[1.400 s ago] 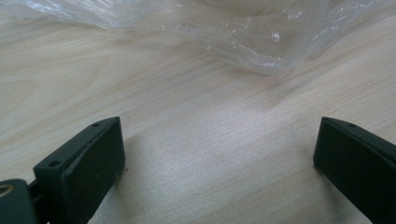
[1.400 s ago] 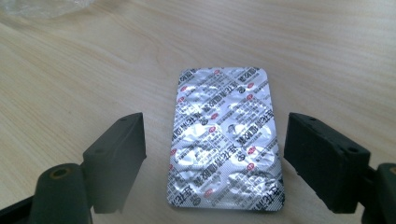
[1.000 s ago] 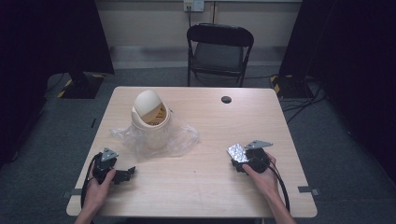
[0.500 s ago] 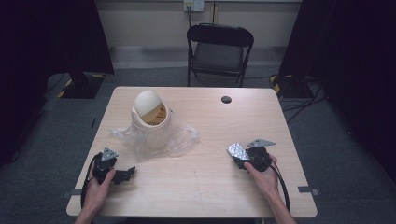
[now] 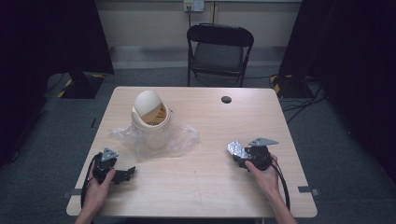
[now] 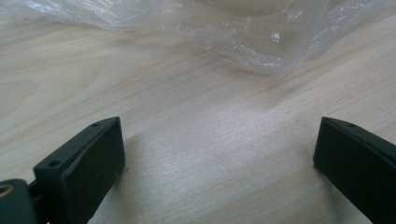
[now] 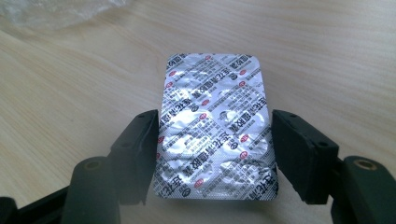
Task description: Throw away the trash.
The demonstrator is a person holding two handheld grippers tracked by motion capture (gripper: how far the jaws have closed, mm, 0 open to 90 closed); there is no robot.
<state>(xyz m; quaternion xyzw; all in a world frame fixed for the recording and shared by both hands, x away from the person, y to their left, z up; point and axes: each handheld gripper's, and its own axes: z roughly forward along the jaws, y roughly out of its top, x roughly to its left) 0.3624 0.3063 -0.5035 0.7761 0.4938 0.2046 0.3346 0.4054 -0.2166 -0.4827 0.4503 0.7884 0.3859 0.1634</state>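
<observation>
Blister pack (image 7: 215,126) sits clamped in your right gripper (image 7: 215,154), the two black jaws pressing its long edges so the foil sheet runs straight out ahead of the tool, long axis in line with the jaws. In the high view you can see the pack (image 5: 237,149) sticking out from the right gripper (image 5: 247,156) toward your left and slightly away from you, hovering at or just above the table (image 5: 224,196); whether its far end touches the wood I cannot tell.

What the next move turns on, as I judge it, is where the small bin (image 5: 150,122) lies from that tool. It stands well apart, off to the left of the pack's tip and farther from you, upright on a crumpled clear plastic bag (image 5: 182,140), with its domed swing lid tilted and the opening facing roughly your way. So the pack already points more or less at it, and you would carry it along its own long axis, leading with the free end.

Your left gripper (image 5: 122,173) is the nearer of the two to the bin. Its jaws stand wide apart with nothing between them, resting low over bare wood, and the edge of the plastic bag (image 6: 261,42) lies just ahead of them.
</observation>
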